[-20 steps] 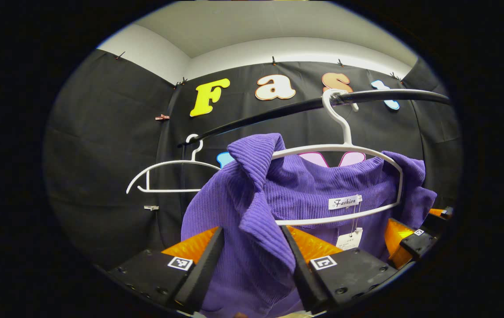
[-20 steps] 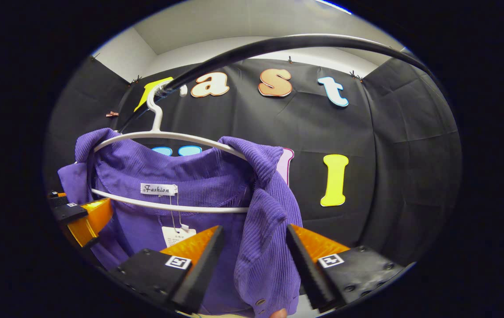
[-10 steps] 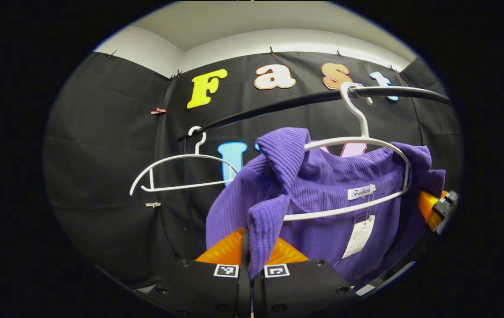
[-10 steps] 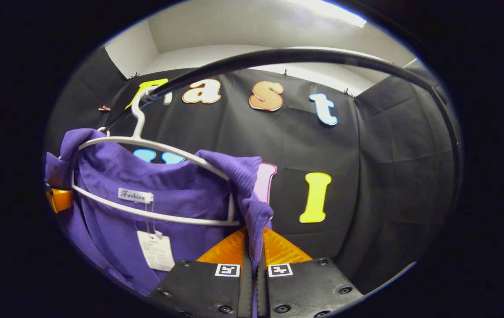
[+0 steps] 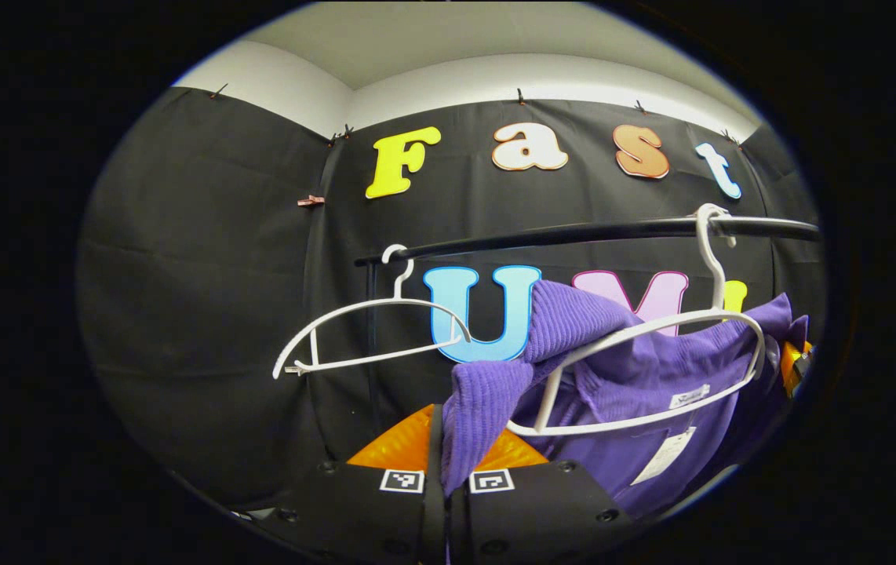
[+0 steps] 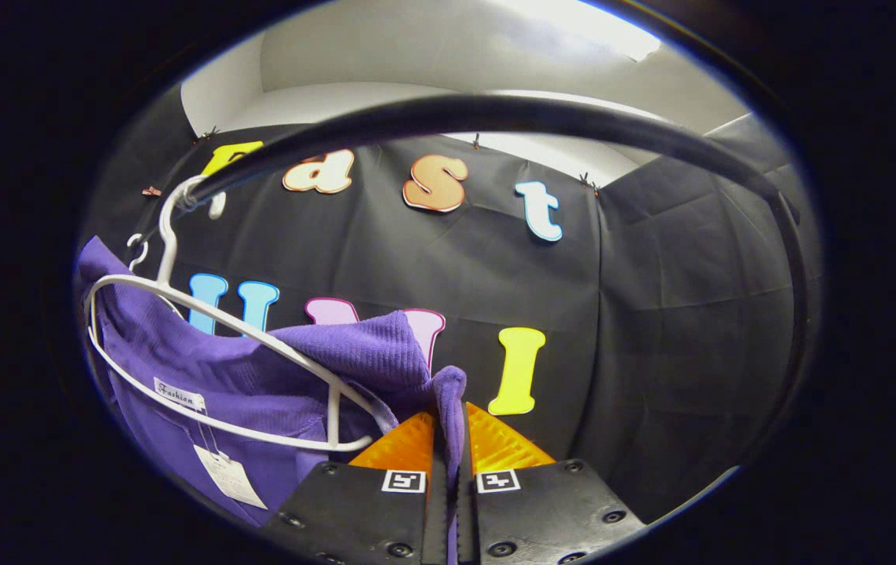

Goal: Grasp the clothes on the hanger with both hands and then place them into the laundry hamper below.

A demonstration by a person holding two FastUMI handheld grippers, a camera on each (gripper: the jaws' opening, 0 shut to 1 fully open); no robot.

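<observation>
Grasp: left gripper [image 5: 446, 463] and right gripper [image 6: 448, 459] clenched on purple sweater [image 5: 636, 377].
Hanger [image 5: 652, 345]: partly shed.
Hamper: not reached yet.

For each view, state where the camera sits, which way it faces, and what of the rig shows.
Left gripper view: rides the left gripper, faces up toward the rail; its fingers pinch the purple garment; an empty hanger hangs beyond.
Right gripper view: rides the right gripper, faces up under the rail; its fingers pinch the garment's other shoulder.
Shared: garment, its hanger, rail.
</observation>
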